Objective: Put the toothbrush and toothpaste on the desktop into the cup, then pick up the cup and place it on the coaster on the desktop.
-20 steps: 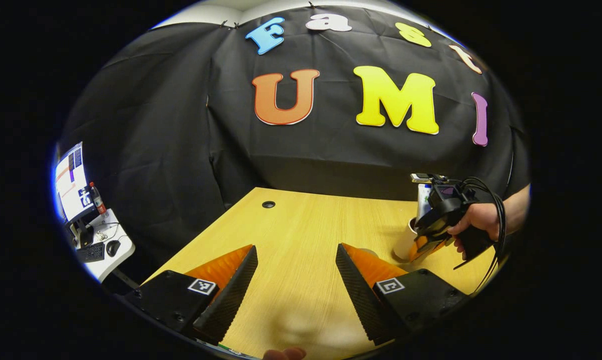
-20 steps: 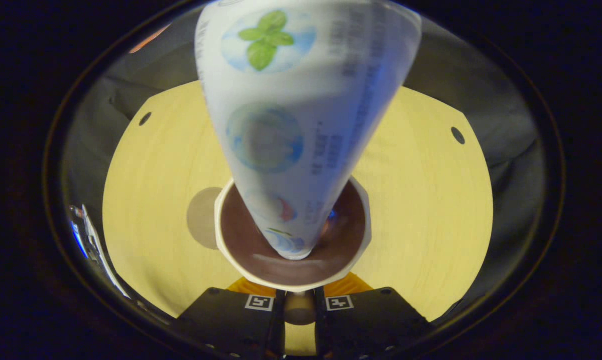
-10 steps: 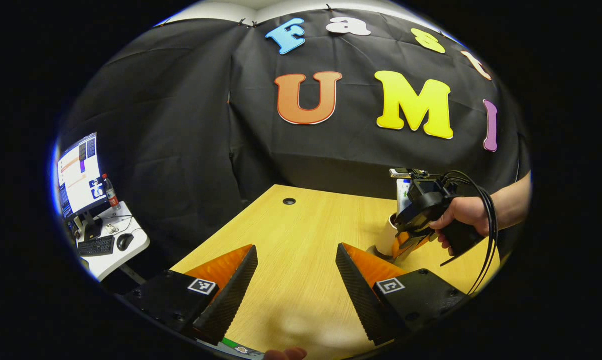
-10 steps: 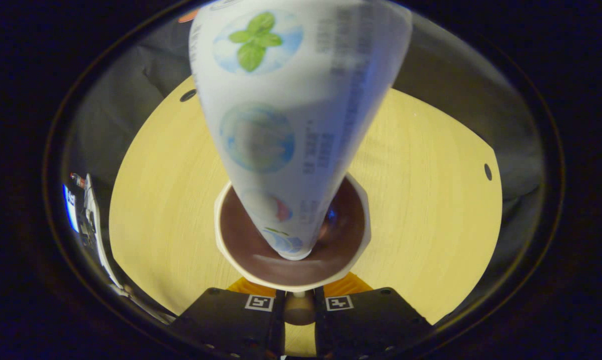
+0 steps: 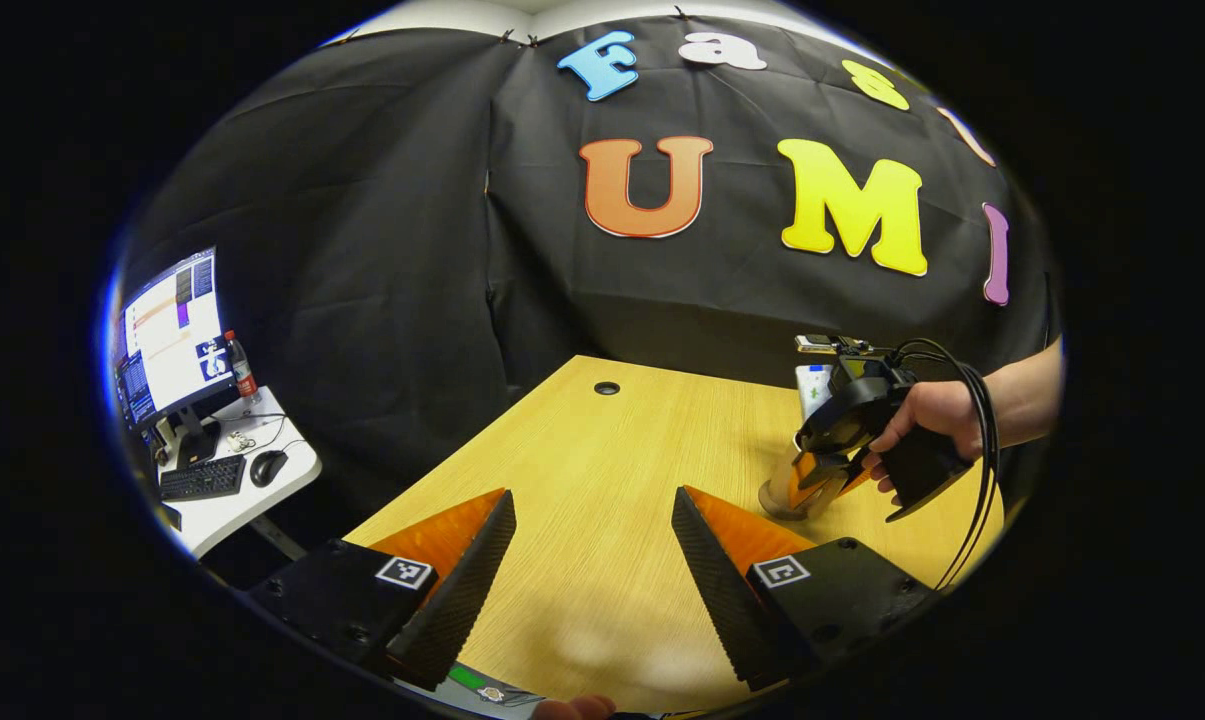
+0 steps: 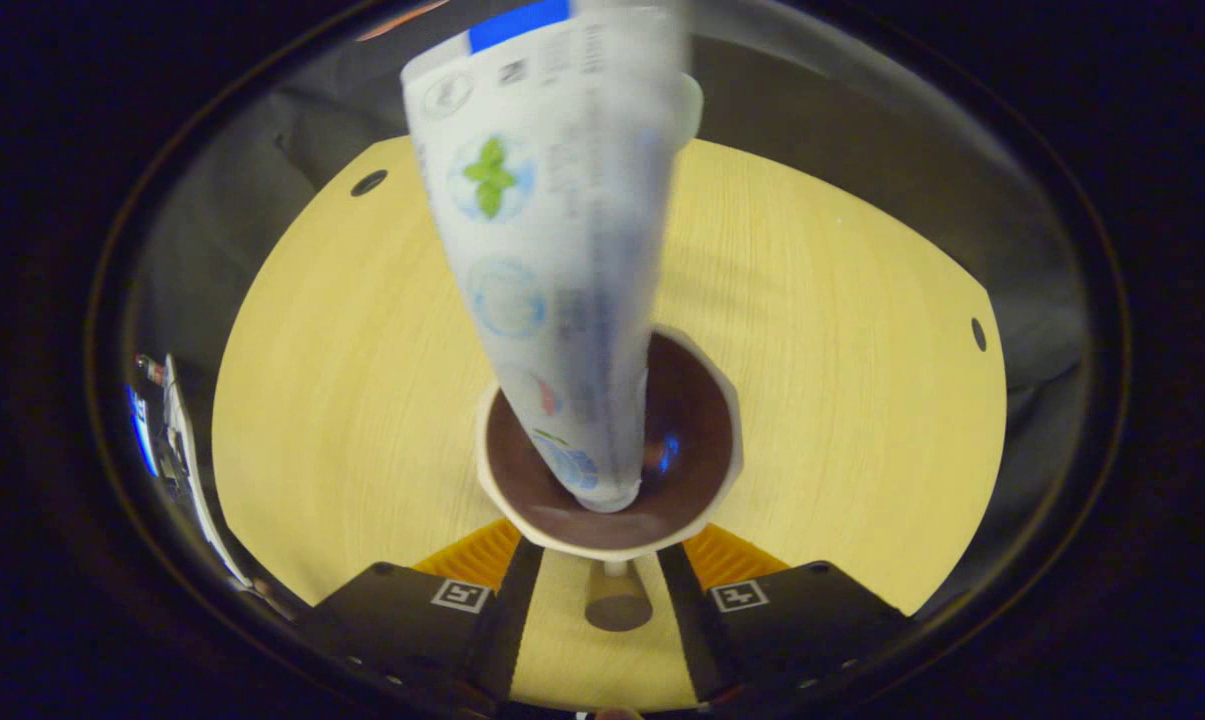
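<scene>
Left gripper (image 5: 592, 560): fingers apart, empty, idle over the desktop (image 5: 602, 470). Right gripper (image 6: 594, 600): fingers apart, flanking the cup (image 6: 610, 445) at 6 o'clock, toothpaste (image 6: 552, 270) standing inside; toothbrush undetermined. Cup apparently set on the coaster (image 6: 617, 612); task judged nearly complete.

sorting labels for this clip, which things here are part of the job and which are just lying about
Job things:
cup
toothpaste standing in the cup
coaster, seen under the cup
right gripper, fingers apart beside the cup
left gripper, open

Lying about:
monitor
bottle
keyboard
mouse
</scene>
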A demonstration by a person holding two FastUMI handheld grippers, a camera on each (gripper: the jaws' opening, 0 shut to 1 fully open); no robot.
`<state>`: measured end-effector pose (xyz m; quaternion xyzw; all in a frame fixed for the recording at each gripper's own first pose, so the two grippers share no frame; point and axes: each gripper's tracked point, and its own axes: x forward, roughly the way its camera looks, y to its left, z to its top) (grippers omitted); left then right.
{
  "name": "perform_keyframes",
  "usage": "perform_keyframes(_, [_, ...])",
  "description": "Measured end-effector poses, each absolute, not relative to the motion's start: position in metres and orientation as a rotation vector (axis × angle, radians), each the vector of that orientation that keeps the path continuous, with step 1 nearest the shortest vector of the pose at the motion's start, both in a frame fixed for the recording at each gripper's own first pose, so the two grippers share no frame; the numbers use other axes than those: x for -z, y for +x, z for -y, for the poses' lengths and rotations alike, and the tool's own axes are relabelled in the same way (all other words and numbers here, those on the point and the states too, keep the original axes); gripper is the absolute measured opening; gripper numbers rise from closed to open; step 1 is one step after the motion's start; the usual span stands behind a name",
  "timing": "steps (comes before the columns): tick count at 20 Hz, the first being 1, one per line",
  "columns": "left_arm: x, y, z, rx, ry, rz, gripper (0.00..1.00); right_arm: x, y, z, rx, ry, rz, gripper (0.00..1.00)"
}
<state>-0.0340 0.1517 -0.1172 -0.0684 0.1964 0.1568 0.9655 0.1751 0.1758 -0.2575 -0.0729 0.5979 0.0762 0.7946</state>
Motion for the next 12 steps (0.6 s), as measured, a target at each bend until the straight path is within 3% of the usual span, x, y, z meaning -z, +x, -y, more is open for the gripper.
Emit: perform_keyframes(12, [0.100, -0.028, -0.103, -0.180, -0.076, -0.351, 1.00, 0.246, 0.111, -0.140, -0.123, -0.028, -1.287, 0.75])
